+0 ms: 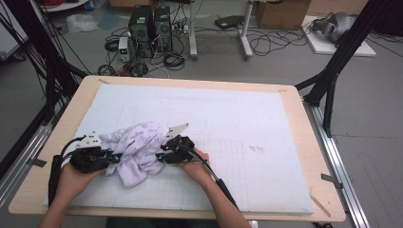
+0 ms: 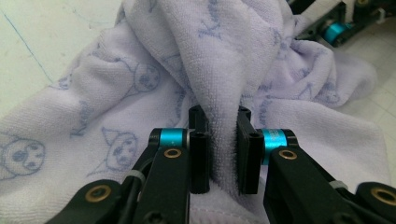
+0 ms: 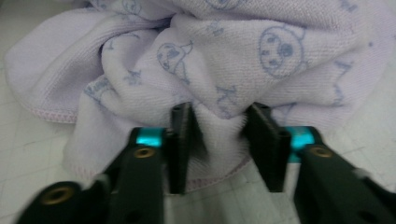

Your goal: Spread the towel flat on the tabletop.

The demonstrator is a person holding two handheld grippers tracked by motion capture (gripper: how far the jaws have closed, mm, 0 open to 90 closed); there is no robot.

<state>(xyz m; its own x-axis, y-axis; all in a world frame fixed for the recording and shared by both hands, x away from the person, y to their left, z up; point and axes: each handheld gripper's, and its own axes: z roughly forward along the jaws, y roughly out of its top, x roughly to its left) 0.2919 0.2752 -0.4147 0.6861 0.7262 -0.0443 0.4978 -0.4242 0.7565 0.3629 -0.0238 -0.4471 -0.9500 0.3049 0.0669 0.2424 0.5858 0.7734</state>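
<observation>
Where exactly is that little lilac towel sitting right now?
In the high view the towel lies bunched on the white mat, toward the near left of the table, between the left gripper and the right gripper.

My left tongs (image 2: 218, 140) are matte black, with cyan collars and brass-coloured screws behind flat black jaws; my right tongs (image 3: 224, 140) match them. Each carries a grey three-cornered plate on top and trails a black cable. My forearms are bare.

Crumpled towel (image 1: 135, 151) btwn both grippers
</observation>
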